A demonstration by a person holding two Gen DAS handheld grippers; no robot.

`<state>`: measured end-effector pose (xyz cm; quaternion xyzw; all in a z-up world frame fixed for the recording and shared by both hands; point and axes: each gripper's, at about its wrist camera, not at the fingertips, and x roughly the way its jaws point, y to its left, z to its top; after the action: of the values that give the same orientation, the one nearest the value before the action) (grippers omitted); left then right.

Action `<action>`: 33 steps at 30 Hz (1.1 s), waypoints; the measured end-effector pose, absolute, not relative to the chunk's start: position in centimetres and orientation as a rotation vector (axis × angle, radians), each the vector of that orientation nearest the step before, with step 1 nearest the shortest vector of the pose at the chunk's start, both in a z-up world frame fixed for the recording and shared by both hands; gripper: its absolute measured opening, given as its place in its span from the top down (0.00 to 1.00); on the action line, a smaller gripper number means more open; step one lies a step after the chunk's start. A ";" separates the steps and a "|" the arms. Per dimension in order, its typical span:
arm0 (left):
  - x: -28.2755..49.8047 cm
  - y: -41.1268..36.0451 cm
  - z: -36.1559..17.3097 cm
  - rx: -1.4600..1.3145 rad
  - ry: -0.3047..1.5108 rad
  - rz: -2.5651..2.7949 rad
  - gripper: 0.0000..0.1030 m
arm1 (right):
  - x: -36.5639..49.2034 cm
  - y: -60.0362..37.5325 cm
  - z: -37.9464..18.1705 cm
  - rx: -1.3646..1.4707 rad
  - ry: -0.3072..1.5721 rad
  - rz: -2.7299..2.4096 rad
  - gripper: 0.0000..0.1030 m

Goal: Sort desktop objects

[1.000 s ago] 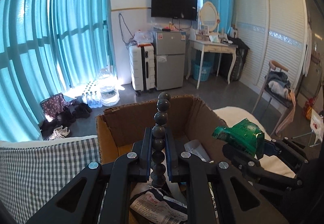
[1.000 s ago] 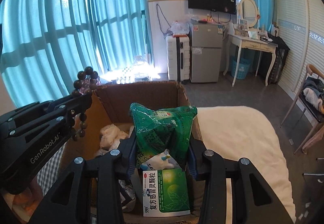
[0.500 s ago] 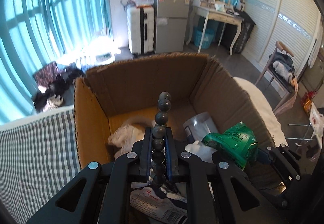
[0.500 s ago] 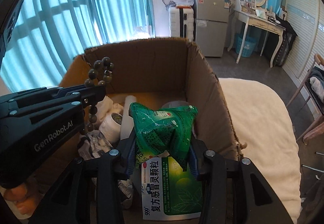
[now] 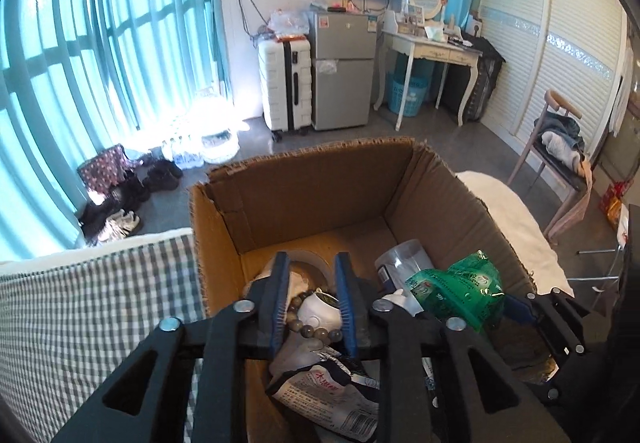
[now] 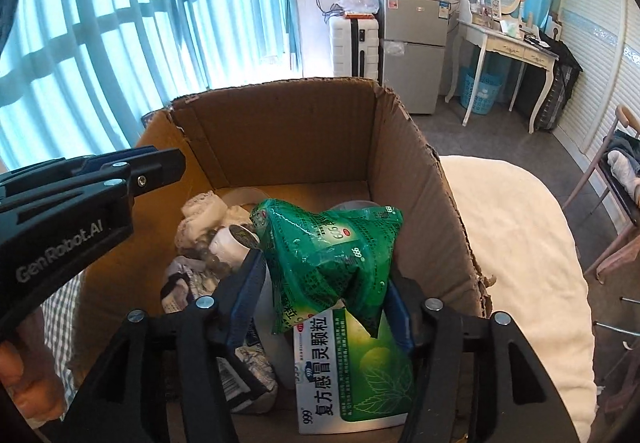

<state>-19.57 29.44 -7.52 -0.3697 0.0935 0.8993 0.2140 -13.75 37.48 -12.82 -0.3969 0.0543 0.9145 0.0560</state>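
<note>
- Cardboard forms the open box [image 5: 320, 195] that both grippers reach into; it serves as the collecting bin for the sorting, and its flaps stand up so that things can be lowered in from above.
- Left gripper [image 5: 312, 303] hangs over the box's near left part with its jaws opening. Nothing is pressed between the pads.
- Bead bracelet [image 5: 308, 327], a string of dull round beads, lies loose below those jaws on top of a small white jar [image 5: 320, 313]. It looks released, resting on the pile rather than held.
- Right gripper [image 6: 324, 279] points down into the box's near right side, its jaws also opening. A crumpled green packet [image 6: 332, 255] sits between them. The pads seem to be letting go; I cannot tell whether they touch it at all.
- Under the packet lies a green and white medicine box [image 6: 352, 375], flat with its printed face up, so the packet has a level surface to land on.
- Other contents crowd the floor of the box: a clear plastic cup [image 5: 404, 259] on its side, a pale lacy cloth [image 6: 200, 211], and a crinkled foil pouch [image 5: 332, 391].
- Beside the box, a checked cloth [image 5: 100, 303] on the left and a white cover [image 6: 520, 227] on the right.
- Judging by this, both items are being dropped at once, and the next step would call for lifting both grippers clear.
</note>
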 end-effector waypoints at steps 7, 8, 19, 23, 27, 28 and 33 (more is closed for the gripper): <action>-18.0 27.5 -4.9 -0.933 0.246 2.544 0.65 | -12.9 36.7 -10.5 -1.100 0.192 2.811 0.37; -17.7 27.1 -4.5 -0.919 0.240 2.552 0.60 | -12.8 36.7 -10.2 -1.083 0.196 2.818 0.36; -13.9 22.6 0.3 -0.730 0.168 2.674 0.31 | -10.9 33.8 -5.8 -0.938 0.157 2.898 0.29; -12.5 20.7 1.7 -0.681 0.139 2.710 0.20 | -10.0 32.7 -4.4 -0.881 0.157 2.921 0.23; -11.3 18.6 2.9 -0.637 0.093 2.740 0.10 | -9.2 32.0 -3.0 -0.829 0.178 2.941 0.12; -10.9 18.2 3.3 -0.612 0.093 2.756 0.07 | -9.0 31.8 -2.6 -0.808 0.181 2.943 0.08; -8.6 16.3 4.8 -0.475 0.120 2.848 0.00 | -7.9 30.7 -1.1 -0.732 0.162 2.935 0.00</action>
<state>-8.59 16.26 4.78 -0.1631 0.0413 0.9777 0.1257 -7.91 30.74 -1.14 -0.2414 0.0533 0.9673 0.0564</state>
